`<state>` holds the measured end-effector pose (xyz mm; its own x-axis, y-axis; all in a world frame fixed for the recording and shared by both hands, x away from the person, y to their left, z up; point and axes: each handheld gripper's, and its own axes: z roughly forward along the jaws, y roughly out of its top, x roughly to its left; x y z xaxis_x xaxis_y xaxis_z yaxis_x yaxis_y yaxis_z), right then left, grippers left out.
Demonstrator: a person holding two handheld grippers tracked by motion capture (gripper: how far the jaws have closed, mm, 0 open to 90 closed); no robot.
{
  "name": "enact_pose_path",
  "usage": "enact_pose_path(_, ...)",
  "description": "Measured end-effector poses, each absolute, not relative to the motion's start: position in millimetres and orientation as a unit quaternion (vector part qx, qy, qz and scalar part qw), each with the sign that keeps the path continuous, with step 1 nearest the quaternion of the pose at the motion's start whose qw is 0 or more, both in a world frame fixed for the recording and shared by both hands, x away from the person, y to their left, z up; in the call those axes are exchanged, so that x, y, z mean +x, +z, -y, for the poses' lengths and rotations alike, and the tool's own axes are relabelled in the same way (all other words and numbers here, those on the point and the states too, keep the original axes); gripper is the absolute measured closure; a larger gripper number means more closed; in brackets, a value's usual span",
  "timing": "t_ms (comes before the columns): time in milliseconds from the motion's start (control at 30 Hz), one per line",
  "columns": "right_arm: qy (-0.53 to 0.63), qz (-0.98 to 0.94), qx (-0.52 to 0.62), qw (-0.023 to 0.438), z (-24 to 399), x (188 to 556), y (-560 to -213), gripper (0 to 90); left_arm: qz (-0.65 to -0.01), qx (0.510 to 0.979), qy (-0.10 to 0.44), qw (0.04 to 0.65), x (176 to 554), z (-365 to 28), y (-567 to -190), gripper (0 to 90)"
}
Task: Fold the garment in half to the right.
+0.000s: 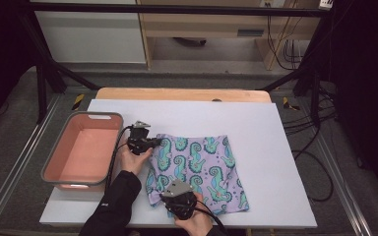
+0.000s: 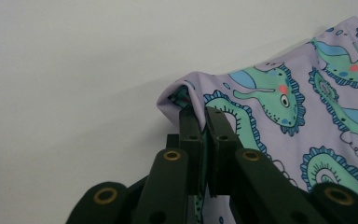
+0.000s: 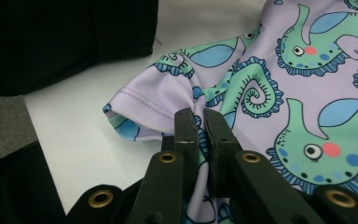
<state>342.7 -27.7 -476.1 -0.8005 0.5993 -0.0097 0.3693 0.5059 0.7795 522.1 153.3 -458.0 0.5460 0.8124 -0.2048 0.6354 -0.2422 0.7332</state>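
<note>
Both grippers were clamped on the seahorse-print cloth (image 1: 197, 167), which lay flat on the white table (image 1: 275, 147) just right of the pink tub (image 1: 81, 150). Left gripper (image 2: 204, 116) pinched its far-left corner; right gripper (image 3: 200, 119) pinched the hemmed near-left corner. Step judged: grasp complete, fold or lift pending. Next move likely calls for raising both corners together, evenly.

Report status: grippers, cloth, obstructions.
Left gripper shut on seahorse cloth far corner. Right gripper shut on near corner. Pink bin left, clear of cloth.
</note>
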Motion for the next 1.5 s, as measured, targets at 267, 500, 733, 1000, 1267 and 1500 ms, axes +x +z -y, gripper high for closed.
enact_pose_path(267,0.438,-0.844,0.282,0.125,38.6,344.8,-461.3,85.7,-0.459,0.785,0.114,0.400,522.7,-150.7,-445.8,86.5)
enact_pose_path(500,0.457,-0.835,0.285,0.115,46.0,346.5,-450.3,85.7,-0.456,0.788,0.116,0.398,523.1,-151.0,-438.2,86.5)
enact_pose_path(733,0.464,-0.836,0.274,0.104,45.3,344.6,-446.1,85.8,-0.457,0.790,0.116,0.391,521.6,-153.5,-433.9,86.6)
enact_pose_path(1000,0.474,-0.834,0.266,0.096,43.4,344.1,-442.3,85.8,-0.466,0.790,0.117,0.382,516.7,-159.7,-424.0,86.7)
enact_pose_path(1267,0.485,-0.832,0.255,0.088,38.1,342.2,-436.1,85.7,-0.466,0.791,0.126,0.376,508.3,-167.6,-408.7,86.7)
enact_pose_path(1500,0.500,-0.826,0.246,0.084,36.0,340.6,-429.0,85.7,-0.484,0.787,0.138,0.356,503.5,-177.5,-396.0,86.7)
